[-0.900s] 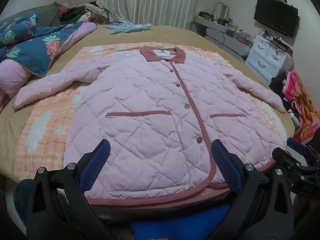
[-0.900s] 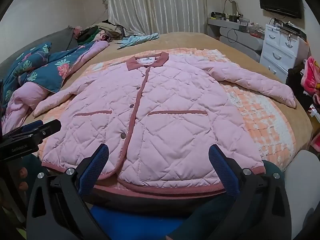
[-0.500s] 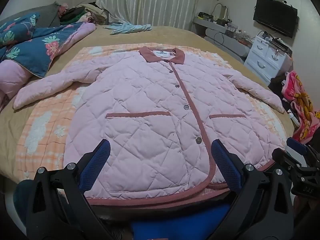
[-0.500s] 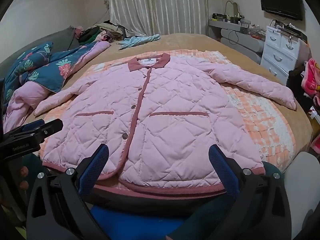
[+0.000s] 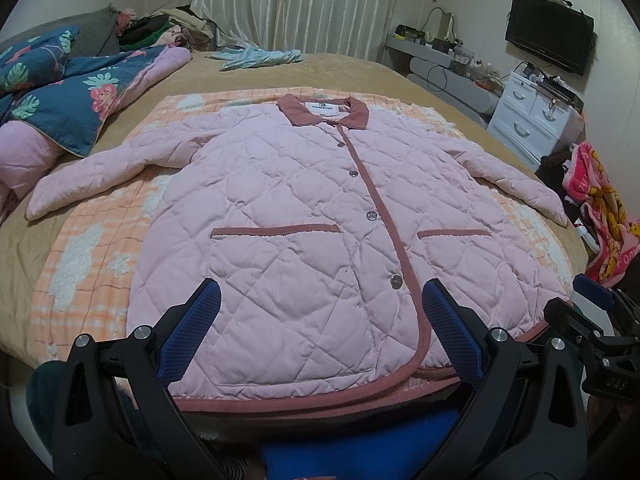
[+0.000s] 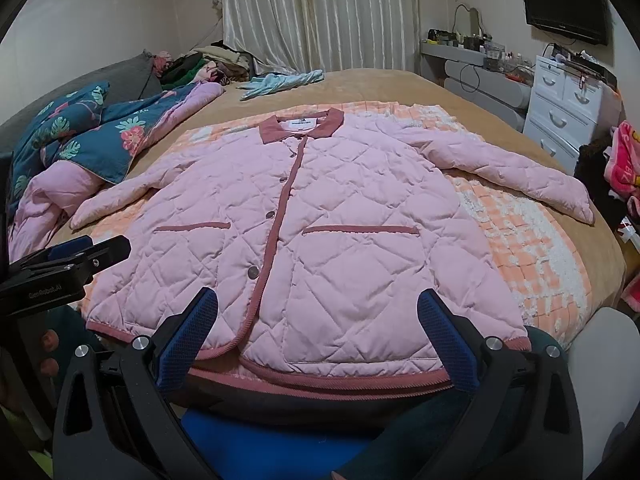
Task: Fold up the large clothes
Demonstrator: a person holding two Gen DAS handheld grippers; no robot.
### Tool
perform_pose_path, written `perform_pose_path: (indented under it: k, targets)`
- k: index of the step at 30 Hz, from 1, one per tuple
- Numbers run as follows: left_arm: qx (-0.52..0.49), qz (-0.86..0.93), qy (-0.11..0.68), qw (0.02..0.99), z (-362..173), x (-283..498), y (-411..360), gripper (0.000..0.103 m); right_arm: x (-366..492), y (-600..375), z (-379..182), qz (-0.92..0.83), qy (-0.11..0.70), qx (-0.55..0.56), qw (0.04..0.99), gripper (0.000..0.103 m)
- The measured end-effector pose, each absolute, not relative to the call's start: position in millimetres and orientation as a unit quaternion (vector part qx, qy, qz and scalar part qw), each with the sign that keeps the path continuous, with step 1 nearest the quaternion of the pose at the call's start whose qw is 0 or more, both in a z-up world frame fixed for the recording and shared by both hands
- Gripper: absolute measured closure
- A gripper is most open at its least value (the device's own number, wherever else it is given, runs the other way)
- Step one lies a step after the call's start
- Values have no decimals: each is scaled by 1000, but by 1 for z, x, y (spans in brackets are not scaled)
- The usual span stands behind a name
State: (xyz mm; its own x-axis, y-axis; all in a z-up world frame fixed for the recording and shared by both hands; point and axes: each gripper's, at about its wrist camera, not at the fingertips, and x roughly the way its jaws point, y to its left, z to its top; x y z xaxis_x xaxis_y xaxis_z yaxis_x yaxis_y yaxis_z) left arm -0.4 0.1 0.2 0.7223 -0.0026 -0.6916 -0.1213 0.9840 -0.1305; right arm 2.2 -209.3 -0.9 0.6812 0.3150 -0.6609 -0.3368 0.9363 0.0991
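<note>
A pink quilted jacket [image 5: 296,216] [image 6: 320,216] with a dusty-rose collar and trim lies flat and buttoned on the bed, front up, both sleeves spread out to the sides. Its hem lies at the near edge. My left gripper [image 5: 320,316] hovers open over the hem on the jacket's left half, nothing between its blue pads. My right gripper [image 6: 318,316] hovers open over the hem on the right half, also holding nothing. Each gripper shows at the edge of the other's view.
An orange checked blanket [image 5: 80,256] lies under the jacket on the tan bed cover [image 6: 380,84]. A blue floral quilt [image 5: 68,96] is heaped at the left, a light blue garment [image 5: 256,58] at the far end. White drawers [image 6: 568,112] and pink cloth [image 5: 600,216] stand right.
</note>
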Motion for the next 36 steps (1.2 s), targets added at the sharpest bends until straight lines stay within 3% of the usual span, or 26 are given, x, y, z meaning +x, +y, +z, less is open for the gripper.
perform_pose_path:
  k: [36]
  targets:
    - [-83,31,371,924,0,-1,0,9,8,-211,-5,177,361,-13,916,4]
